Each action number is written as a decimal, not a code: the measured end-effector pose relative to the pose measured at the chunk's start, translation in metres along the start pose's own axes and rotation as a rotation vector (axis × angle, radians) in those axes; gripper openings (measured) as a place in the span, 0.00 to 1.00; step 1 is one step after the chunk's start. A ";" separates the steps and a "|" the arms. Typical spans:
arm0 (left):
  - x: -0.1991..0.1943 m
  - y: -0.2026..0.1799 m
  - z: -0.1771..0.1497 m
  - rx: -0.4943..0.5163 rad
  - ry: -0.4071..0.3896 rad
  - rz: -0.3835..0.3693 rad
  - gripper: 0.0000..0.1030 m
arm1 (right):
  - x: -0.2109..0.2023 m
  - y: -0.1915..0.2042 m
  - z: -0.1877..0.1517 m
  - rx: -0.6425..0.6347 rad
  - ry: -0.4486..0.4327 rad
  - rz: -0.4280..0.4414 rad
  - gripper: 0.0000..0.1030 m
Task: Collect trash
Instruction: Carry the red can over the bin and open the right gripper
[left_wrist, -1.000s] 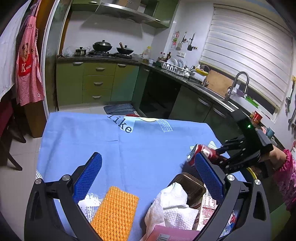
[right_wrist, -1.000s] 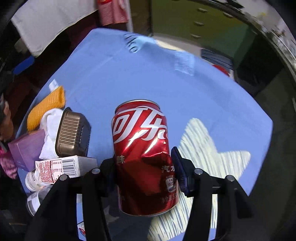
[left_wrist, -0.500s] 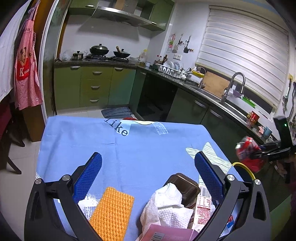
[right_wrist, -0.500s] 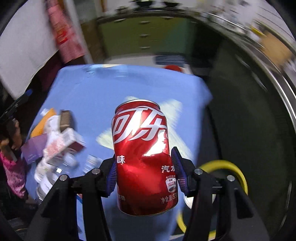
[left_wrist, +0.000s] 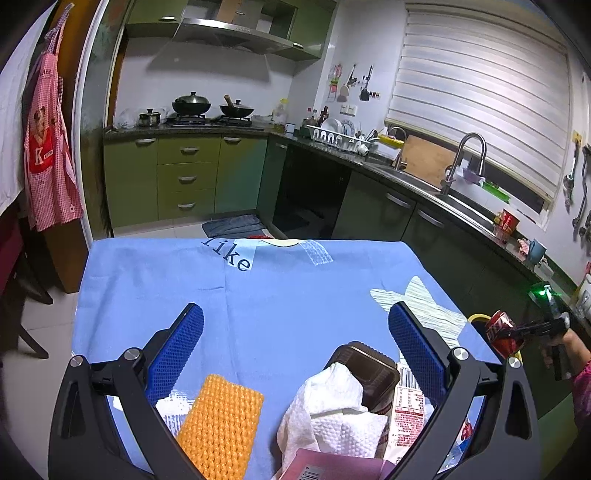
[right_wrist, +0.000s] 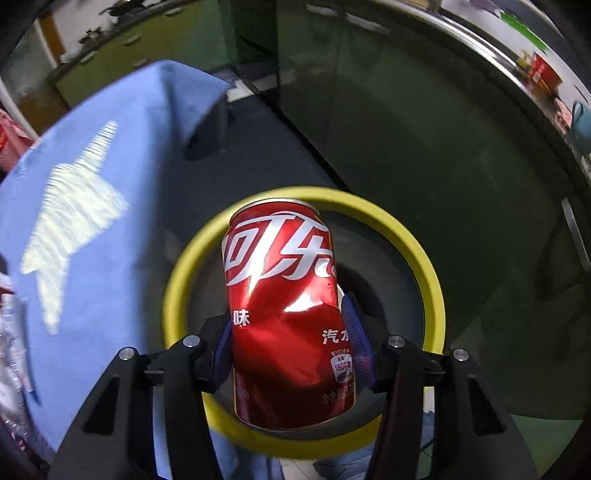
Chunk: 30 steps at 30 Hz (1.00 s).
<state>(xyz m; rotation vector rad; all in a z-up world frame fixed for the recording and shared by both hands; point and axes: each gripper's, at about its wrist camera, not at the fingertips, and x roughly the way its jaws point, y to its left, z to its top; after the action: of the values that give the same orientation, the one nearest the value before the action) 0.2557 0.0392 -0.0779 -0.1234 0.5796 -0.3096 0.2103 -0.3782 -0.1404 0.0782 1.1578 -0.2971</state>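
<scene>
My right gripper (right_wrist: 291, 339) is shut on a dented red soda can (right_wrist: 284, 295), pointing steeply down, and holds it over the mouth of a yellow-rimmed bin (right_wrist: 413, 243) that stands on the floor beside the table. In the left wrist view the same can (left_wrist: 500, 330) hangs off the table's right edge above the bin's rim (left_wrist: 478, 317). My left gripper (left_wrist: 295, 341) stands open over the blue tablecloth (left_wrist: 277, 295) with nothing between its fingers. Below it lie an orange sponge (left_wrist: 221, 424), a crumpled white paper towel (left_wrist: 332, 406), a brown plastic tray (left_wrist: 373, 363) and a printed carton (left_wrist: 406, 402).
A pink box (left_wrist: 332, 465) lies at the near edge. Dark green kitchen cabinets (left_wrist: 424, 229) with a sink and tap (left_wrist: 465, 162) run close along the right side behind the bin. A dark chair (left_wrist: 18, 277) stands left of the table.
My right gripper carried the can from above the trash pile off the table's right edge to over the yellow-rimmed bin, rolling as it went. The left gripper stayed in place.
</scene>
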 end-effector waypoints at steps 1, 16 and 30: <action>0.001 0.000 0.000 0.001 0.001 -0.001 0.96 | 0.005 -0.001 0.000 0.005 0.007 -0.003 0.50; 0.003 -0.008 -0.002 0.026 0.019 -0.022 0.96 | -0.003 -0.003 -0.011 0.046 -0.021 -0.015 0.54; -0.053 -0.026 -0.014 0.101 0.065 -0.026 0.96 | -0.062 0.015 -0.063 0.023 -0.164 0.087 0.59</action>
<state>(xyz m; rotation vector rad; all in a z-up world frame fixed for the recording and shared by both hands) 0.1988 0.0311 -0.0568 -0.0237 0.6264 -0.3689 0.1351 -0.3386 -0.1105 0.1216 0.9853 -0.2357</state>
